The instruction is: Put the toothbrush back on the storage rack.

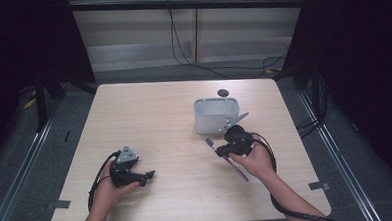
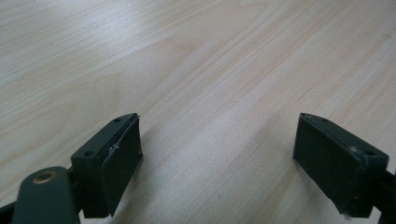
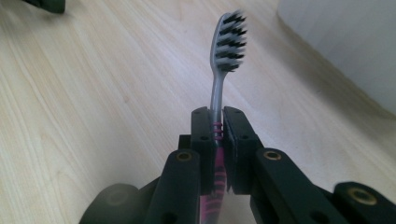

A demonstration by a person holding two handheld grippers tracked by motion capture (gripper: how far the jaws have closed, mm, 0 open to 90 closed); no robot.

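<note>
- The right tongs point(image 3: 218, 135) are clamped on a toothbrush point(image 3: 223, 60) at its pink-ribbed neck, bristled head sticking out past the jaws, handle trailing back over the tabletop point(image 1: 159, 117).
- A grey container point(image 1: 215, 115) stands just beyond them.
- The left tongs point(image 2: 217, 158) gape wide, gripping nothing.

Pale wood-grain counter point(image 2: 210, 56), smooth with a soft sheen; matt black jaws; plastic toothbrush point(image 3: 218, 88); matt grey bin point(image 1: 215, 114).

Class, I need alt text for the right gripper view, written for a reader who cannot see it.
The right gripper clamps a toothbrush by its pink-ribbed neck, jaws shut, with the grey head and black bristles pointing up and away. Below lies a pale wooden table; a white container stands at upper right.
</note>
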